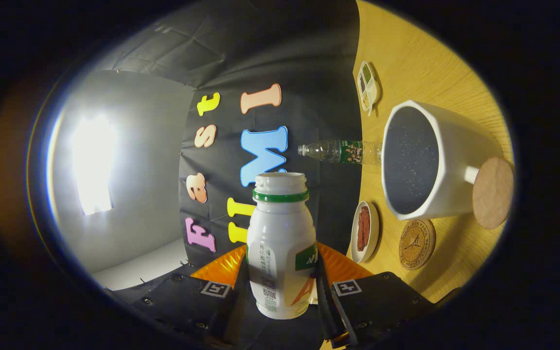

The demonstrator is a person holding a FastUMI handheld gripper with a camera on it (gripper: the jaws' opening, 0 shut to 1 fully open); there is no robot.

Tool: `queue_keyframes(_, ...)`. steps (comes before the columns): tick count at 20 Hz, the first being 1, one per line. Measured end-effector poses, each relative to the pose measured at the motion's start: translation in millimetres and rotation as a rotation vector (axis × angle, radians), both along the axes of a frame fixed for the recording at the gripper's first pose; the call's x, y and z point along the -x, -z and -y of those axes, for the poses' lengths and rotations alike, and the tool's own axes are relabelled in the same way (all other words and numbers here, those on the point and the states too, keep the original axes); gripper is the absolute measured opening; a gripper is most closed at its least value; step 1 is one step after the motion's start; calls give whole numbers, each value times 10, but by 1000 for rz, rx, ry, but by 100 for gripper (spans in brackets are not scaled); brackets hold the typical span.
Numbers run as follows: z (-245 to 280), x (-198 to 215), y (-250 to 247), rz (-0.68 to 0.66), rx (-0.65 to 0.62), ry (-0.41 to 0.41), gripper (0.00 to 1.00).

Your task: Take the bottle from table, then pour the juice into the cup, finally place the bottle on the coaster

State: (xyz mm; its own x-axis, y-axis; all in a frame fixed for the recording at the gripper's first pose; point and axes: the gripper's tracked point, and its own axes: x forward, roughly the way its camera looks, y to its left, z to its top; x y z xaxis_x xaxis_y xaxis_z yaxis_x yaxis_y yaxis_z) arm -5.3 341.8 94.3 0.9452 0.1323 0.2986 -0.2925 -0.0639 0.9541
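- The tongs (pixel 282 291) are clamping the bottle (pixel 281 243) low on its body, between both fingers.
- The bottle is looking light, rigid, smooth plastic, uncapped; the cup (pixel 435 160) is lying ahead.

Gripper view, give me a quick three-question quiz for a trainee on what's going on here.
1. True or false: the gripper is shut on the white bottle, jaws pressing both its sides.
2. Is the bottle's cap on or off?
3. What lies nearest the round coaster: (a) the white cup, (b) the clear water bottle, (c) the compartment dish?

Key: 1 true; 2 off, the mouth is open; 3 a.
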Motion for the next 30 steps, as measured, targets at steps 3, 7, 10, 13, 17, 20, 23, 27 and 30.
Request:
queue_keyframes(3, 48, -5, -11, 7, -48, 5, 62)
queue_keyframes(7, 80, -3, 0, 9, -80, 3, 62)
queue_keyframes(10, 112, -8, -20, 16, -115, 3, 62)
queue_keyframes(13, 119, -13, -17, 16, -121, 2, 62)
queue_keyframes(17, 105, -7, -24, 19, -129, -6, 62)
queue_keyframes(20, 106, -7, -36, 20, -140, -9, 62)
queue_keyframes(23, 96, -1, -34, 22, -150, -13, 62)
queue_keyframes(27, 81, 29, -57, 25, -161, -17, 62)
queue_keyframes(30, 68, 45, -83, 31, -170, -23, 62)
